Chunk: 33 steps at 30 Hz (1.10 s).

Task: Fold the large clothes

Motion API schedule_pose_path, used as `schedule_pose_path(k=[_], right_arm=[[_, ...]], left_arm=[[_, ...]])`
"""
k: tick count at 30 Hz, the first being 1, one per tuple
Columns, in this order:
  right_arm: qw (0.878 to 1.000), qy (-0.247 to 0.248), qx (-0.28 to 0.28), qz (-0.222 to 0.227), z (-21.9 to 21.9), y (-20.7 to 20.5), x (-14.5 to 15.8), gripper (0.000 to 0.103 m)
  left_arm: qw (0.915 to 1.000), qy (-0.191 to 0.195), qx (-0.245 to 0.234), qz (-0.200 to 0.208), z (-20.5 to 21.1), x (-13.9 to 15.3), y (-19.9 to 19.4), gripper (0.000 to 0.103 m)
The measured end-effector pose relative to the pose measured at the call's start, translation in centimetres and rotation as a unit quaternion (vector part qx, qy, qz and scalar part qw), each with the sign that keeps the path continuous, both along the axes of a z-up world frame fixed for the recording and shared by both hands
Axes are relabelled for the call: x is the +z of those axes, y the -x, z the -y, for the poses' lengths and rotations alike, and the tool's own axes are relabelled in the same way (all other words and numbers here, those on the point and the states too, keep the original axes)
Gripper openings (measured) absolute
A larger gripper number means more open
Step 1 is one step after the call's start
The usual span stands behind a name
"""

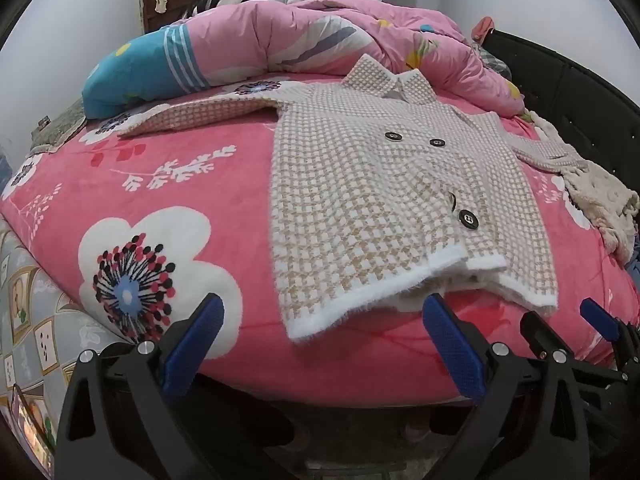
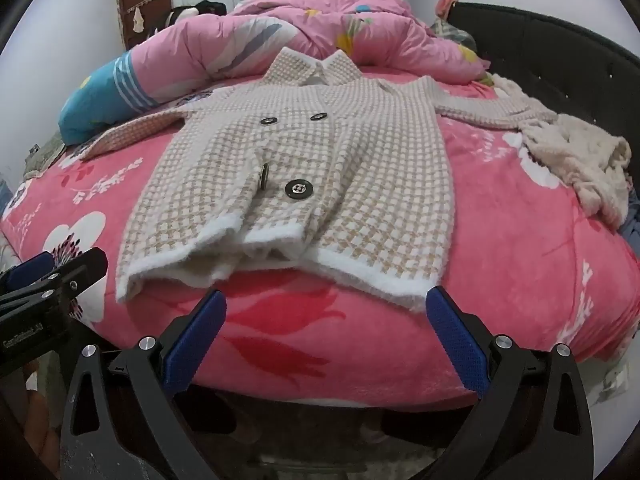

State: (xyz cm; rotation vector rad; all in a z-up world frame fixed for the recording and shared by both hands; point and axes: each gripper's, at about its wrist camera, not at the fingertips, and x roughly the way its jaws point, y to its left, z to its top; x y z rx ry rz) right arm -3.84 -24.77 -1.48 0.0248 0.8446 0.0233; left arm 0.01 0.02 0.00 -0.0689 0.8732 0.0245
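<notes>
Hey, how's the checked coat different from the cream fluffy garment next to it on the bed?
The coat lies spread flat, sleeves out to both sides; the cream garment sits in a crumpled heap. The coat has a beige-and-white check, white trim and dark buttons; the cream garment is plain, with no buttons showing. The coat fills the middle of the bed; the cream garment sits at its edge by the dark headboard. Both look fuzzy and rest on the pink floral sheet.

I saw the beige-and-white checked fuzzy knit jacket (image 2: pixel 320 168) lying flat on the pink floral bed sheet (image 2: pixel 280 340), front up, black buttons showing, sleeves spread sideways, white hem nearest me.
</notes>
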Motion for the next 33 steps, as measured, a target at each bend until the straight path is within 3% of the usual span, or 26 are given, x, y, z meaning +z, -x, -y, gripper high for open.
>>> schedule_pose_path(k=[33], right_arm=[[1.000, 0.000, 0.002, 0.001, 0.02, 0.33, 0.63, 0.096]], left_arm=[[1.0000, 0.000, -0.001, 0.003, -0.03, 0.08, 0.05, 0.098]])
